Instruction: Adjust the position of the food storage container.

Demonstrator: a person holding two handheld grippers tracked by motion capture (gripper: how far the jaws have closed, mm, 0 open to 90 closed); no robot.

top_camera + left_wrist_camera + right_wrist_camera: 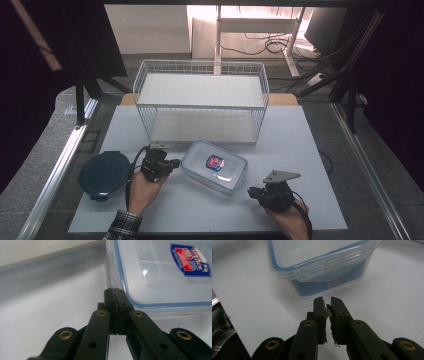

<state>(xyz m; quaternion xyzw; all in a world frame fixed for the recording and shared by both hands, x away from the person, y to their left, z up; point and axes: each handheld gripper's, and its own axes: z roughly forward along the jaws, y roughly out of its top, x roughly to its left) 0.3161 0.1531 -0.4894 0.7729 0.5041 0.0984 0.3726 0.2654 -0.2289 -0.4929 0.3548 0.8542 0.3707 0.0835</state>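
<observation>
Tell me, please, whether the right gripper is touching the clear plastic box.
Apart. In the right gripper view, a strip of bare white table shows between the right gripper, its jaws nearly shut, and the clear plastic box.

A red-and-blue label (190, 260) stood on the clear lid (160, 277) of the box (214, 167), up and to the right of the left gripper's (115, 291) closed fingers; its print was too small to read. A small red mark (334, 283) showed low on the box wall, just beyond the right gripper's (326, 301) fingers, also unreadable.
</observation>
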